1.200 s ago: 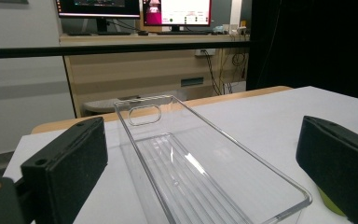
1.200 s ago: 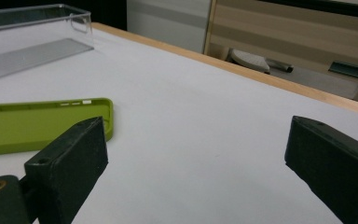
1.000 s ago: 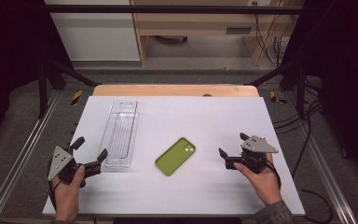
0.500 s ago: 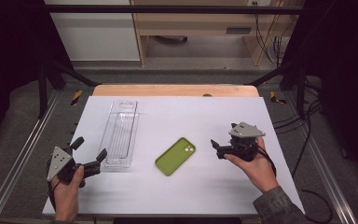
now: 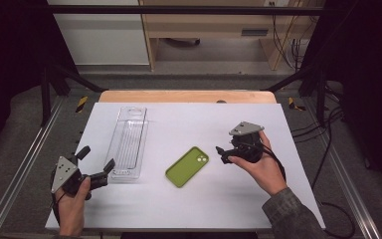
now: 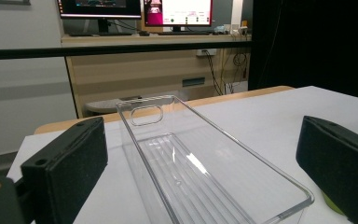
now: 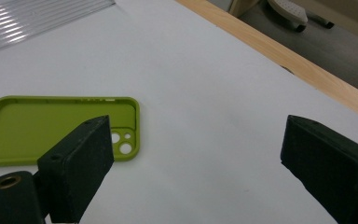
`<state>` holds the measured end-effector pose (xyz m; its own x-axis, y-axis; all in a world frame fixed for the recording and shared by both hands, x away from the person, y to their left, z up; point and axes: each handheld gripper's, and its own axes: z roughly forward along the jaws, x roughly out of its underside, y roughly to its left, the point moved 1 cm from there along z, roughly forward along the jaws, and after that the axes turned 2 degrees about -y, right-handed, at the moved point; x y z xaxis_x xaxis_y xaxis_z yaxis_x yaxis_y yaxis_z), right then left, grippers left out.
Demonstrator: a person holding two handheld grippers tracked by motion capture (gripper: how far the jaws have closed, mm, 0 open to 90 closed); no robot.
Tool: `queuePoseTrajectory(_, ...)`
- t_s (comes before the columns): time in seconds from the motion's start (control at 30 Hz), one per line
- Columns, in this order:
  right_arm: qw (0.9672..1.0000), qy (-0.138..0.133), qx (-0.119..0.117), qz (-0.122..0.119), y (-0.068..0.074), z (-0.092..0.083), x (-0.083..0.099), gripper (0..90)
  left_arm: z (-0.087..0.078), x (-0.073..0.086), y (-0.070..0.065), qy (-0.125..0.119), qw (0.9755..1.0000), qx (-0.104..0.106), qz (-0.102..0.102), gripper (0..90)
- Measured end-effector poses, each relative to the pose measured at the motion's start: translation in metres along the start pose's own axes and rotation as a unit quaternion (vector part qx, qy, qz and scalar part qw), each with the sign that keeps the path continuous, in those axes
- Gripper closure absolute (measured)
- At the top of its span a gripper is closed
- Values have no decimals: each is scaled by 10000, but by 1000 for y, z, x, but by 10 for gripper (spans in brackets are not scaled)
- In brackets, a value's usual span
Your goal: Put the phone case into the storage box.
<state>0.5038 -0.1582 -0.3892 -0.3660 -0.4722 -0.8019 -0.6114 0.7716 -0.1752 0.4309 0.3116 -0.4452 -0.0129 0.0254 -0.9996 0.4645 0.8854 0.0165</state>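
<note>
The left tool (image 5: pixel 95 167) waits with jaws wide just before the long clear plastic tray (image 5: pixel 128 142). The flat green silicone phone case (image 5: pixel 187 166) lies mid-desk, and the right tool (image 5: pixel 222 153), jaws wide, nears it, likely to grip its edge. The white desk (image 5: pixel 179 209) fronts a dim lab.

A lime-green phone case (image 5: pixel 187 166) and a clear ribbed tray (image 5: pixel 128 142) on a white table (image 5: pixel 189 209); black-jawed grippers.
</note>
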Motion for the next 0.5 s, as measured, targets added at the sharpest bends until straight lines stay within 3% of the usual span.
queuePoseTrajectory(0.5, 9986, 471, -219, -64, 8, 21, -14, 123, 0, 0, 1, -4, 10000, -9, -4, 17)
